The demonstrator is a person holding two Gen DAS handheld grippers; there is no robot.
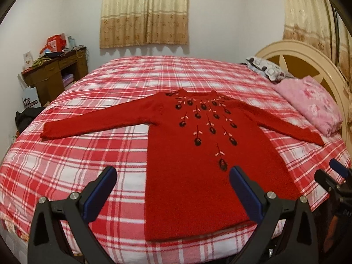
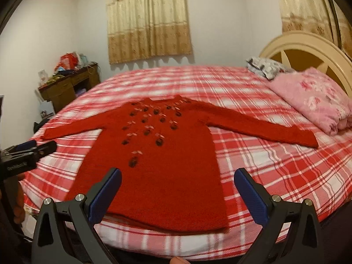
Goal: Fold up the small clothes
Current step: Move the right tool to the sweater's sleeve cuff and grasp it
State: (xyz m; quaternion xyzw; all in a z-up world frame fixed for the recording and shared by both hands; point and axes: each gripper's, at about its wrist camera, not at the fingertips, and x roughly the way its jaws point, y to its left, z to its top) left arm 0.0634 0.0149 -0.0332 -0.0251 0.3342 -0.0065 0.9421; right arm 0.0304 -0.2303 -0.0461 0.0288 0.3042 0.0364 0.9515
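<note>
Left tongs (image 1: 172,178): spread wide, nothing between the blue pads, held above the near edge of the bed (image 1: 88,154) over the sweater's hem corner. Right tongs (image 2: 177,180): likewise spread wide and empty, held above the hem of the sweater.

Red sweater (image 1: 198,165): lies flat and face up on the bed, hem toward the near edge, neckline toward the far side. Both sleeves are stretched outward from the body. Dark flower embroidery (image 1: 209,118) fans down from the neckline across the chest.

Bed: covered in a red and white plaid sheet.

Beyond the sweater's right sleeve, a folded pink blanket (image 1: 312,107) rests against the cream headboard (image 1: 308,59), with a grey patterned pillow (image 1: 266,68) behind it. Past the left sleeve, a cluttered brown bench (image 1: 55,70) stands by the wall. Beige curtains (image 1: 145,13) hang on the wall behind the neckline.
</note>
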